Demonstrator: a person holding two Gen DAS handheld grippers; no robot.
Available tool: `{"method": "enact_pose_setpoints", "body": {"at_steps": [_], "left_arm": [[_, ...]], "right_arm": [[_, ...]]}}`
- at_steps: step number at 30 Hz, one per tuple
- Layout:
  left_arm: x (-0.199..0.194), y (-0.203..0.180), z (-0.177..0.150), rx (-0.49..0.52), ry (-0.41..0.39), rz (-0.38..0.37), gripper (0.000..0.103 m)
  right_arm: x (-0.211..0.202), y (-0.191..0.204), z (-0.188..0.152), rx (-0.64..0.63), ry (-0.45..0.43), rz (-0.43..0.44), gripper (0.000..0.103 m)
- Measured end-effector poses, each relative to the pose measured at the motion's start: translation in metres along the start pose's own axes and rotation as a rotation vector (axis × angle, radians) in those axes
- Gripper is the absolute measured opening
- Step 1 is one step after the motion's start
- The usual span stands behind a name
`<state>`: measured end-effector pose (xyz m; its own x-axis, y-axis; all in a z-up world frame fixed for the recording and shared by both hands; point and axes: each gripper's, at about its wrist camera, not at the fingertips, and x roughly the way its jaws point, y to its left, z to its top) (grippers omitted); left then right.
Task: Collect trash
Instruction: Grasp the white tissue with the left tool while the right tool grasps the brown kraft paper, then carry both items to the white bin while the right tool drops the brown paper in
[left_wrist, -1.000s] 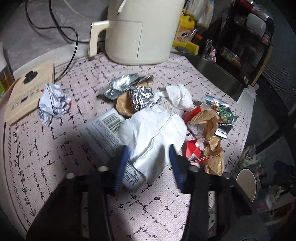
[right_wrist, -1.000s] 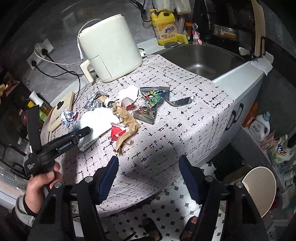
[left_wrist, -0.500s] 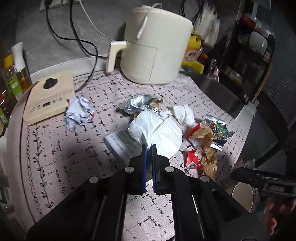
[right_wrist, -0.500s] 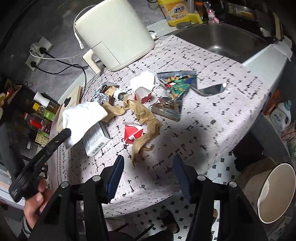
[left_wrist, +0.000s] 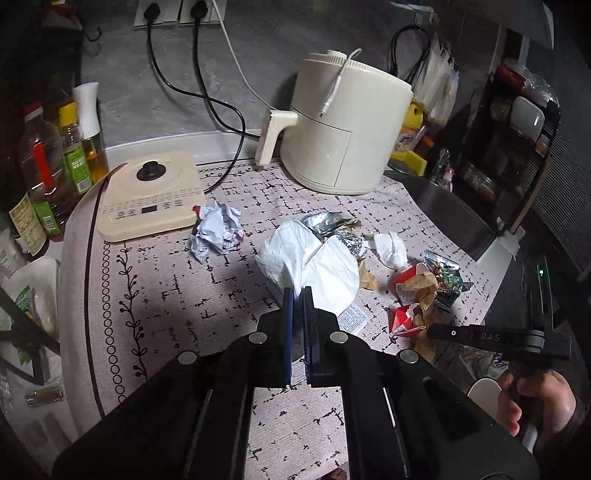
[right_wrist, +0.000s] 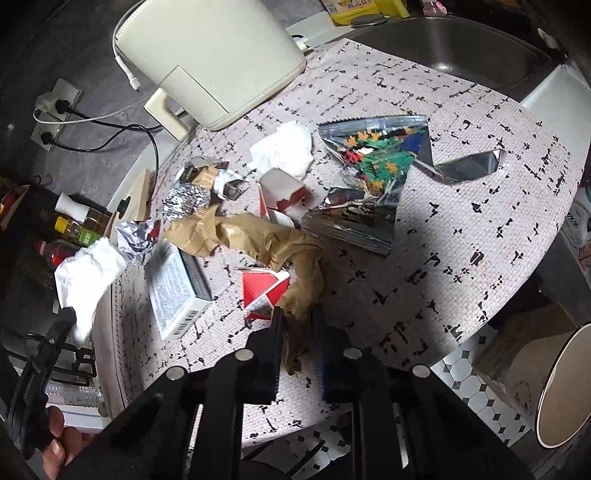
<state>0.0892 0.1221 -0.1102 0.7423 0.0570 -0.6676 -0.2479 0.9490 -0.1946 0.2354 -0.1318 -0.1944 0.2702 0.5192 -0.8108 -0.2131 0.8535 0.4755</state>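
Trash lies on the patterned table cloth (left_wrist: 166, 288). My left gripper (left_wrist: 298, 292) is shut on a white paper napkin (left_wrist: 314, 262) and holds it up off the cloth; the same napkin (right_wrist: 88, 269) hangs at the left of the right wrist view. My right gripper (right_wrist: 298, 317) is low over the table's near edge, and its jaws are closing on a strip of crumpled brown paper (right_wrist: 258, 236) that fills the gap between its fingers. A red carton (right_wrist: 262, 291) lies just left of that gripper. The right gripper's finger (left_wrist: 461, 334) also shows beside the brown paper (left_wrist: 421, 291).
Loose trash: a crumpled printed sheet (left_wrist: 216, 229), a white box (right_wrist: 173, 291), a foil ball (right_wrist: 184, 199), a white tissue (right_wrist: 284, 151), foil snack bags (right_wrist: 369, 177). A cream air fryer (left_wrist: 343, 129), induction cooker (left_wrist: 147, 195), bottles (left_wrist: 48, 166), sink (right_wrist: 443, 48). A round bin (right_wrist: 561, 384) stands on the floor.
My left gripper shut on the white napkin and lifted it back off the pile. My right gripper dropped toward the table and its jaws narrowed around the brown paper.
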Motion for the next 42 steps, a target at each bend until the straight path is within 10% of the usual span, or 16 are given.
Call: {"method": "enact_pose_setpoints", "body": {"at_steps": [26,42], "left_arm": [[-0.023,-0.035,0.034,0.118,-0.061,-0.154,0.006],[-0.028,-0.165,0.021,0.273,-0.083,-0.363,0.006]], "right_arm": [[-0.130,0.020,-0.027,0.020,-0.354,-0.039,0.006],[-0.237,-0.090,-0.074,0.200,-0.521,-0.181,0.006]]}}
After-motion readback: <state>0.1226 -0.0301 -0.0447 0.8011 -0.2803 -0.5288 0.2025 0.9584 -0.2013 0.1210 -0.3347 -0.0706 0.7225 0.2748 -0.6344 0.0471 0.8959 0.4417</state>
